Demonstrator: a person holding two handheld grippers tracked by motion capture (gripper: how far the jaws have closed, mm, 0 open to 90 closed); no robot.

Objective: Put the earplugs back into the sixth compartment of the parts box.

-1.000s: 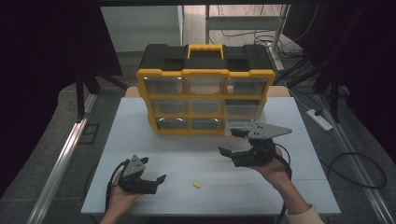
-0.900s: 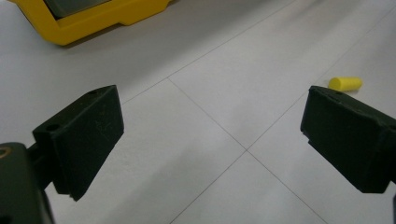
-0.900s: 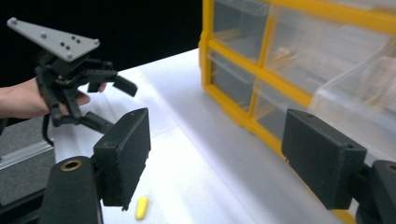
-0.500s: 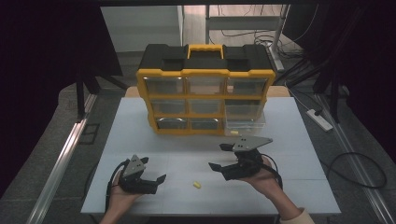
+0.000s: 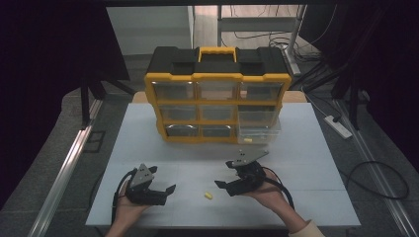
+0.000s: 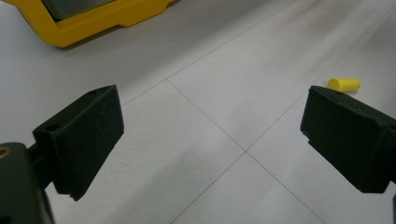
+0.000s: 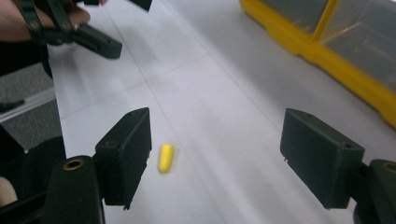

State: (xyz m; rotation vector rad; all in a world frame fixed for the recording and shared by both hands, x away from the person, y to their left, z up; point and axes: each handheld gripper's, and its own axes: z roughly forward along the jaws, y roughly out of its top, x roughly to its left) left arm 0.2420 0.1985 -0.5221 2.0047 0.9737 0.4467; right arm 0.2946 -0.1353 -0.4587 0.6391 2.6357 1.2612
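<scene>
Since the earlier frames, the right gripper (image 5: pixel 228 181) has come down and toward the table's near edge, from a raised position in front of the organiser to a low one just right of the yellow earplug (image 5: pixel 208 196); the left gripper (image 5: pixel 163 193) has kept its place near the near-left corner.

Position of the earplug: it lies on its side on the white table (image 5: pixel 316 163), close to the near edge and about midway along it, between the two grippers and touching neither. In the high view the right gripper is just beside it and the left gripper is a little farther off. In the right gripper view the earplug (image 7: pixel 165 157) lies just inside that gripper's left jaw, on the table beneath the gap. In the left gripper view the earplug (image 6: pixel 344 84) lies beyond the tip of that gripper's right jaw.

Gripper state: both grippers stand with jaws spread wide and nothing between the pads.

Count: two grippers, one in each hand; one loose earplug on the table; one yellow-and-black drawer organiser (image 5: pixel 217 94) at the far edge, with nine clear drawers in three rows of three. The lower-right drawer (image 5: pixel 259 132) is pulled out, with a small yellow item (image 5: pixel 247 140) in it.
</scene>
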